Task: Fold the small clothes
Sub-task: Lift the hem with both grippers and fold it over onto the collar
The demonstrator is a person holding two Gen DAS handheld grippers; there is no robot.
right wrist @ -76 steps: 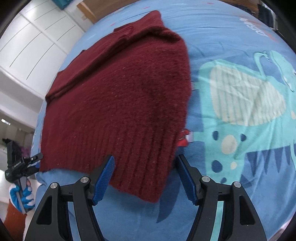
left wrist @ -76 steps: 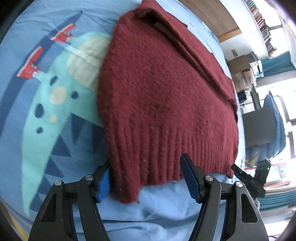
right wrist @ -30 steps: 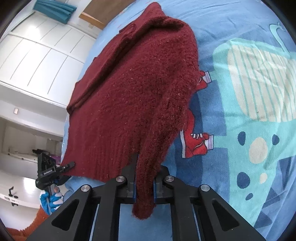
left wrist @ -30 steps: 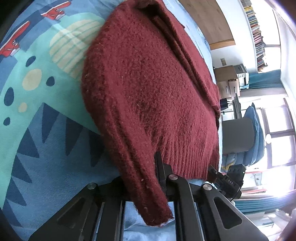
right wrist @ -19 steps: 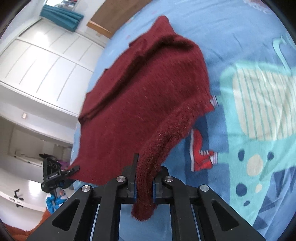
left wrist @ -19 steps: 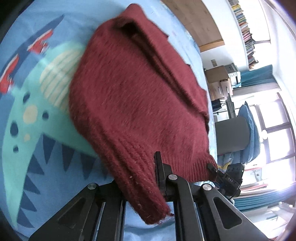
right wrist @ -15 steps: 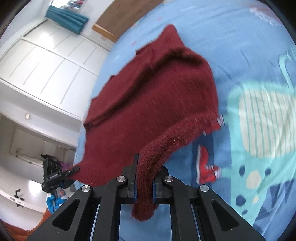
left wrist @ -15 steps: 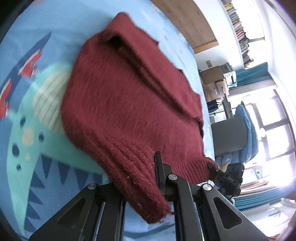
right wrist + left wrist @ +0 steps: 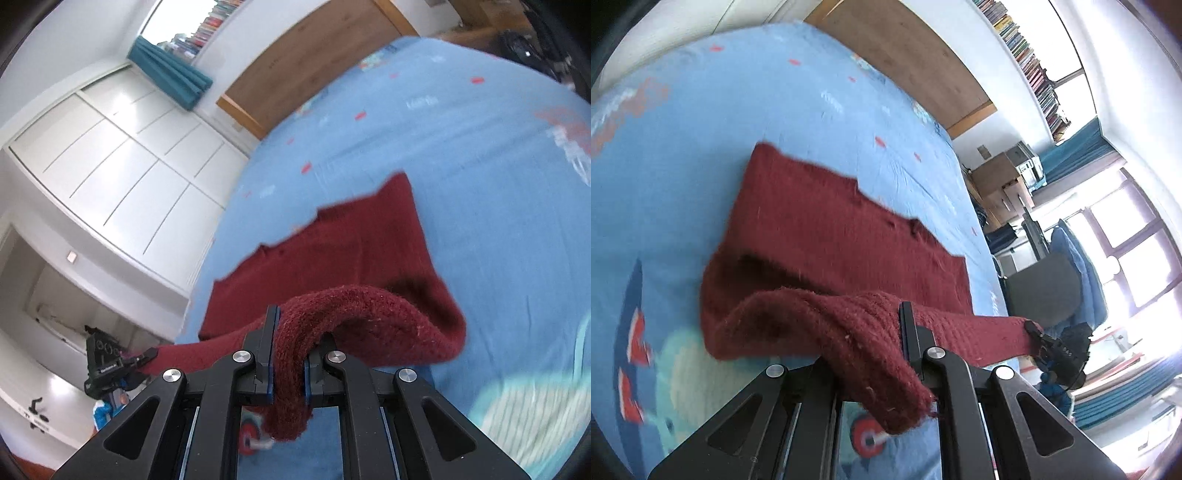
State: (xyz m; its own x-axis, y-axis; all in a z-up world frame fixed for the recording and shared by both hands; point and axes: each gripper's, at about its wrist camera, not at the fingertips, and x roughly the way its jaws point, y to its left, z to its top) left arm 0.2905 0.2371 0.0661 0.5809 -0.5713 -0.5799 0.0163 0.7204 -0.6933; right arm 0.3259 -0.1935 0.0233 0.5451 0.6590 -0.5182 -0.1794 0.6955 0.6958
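sweaters: 1 maroon sweater [image 9: 827, 236] | tongs: 2 | left tongs [image 9: 882, 354] clamp hem | right tongs [image 9: 290, 354] clamp hem

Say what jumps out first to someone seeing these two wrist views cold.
The dark red knit sweater, its ribbed hem lifted off the blue dinosaur-print bedspread while the far part lies flat. Each hem corner is pinched in a shut claw: the left claw and the right claw, the hem stretched between them.
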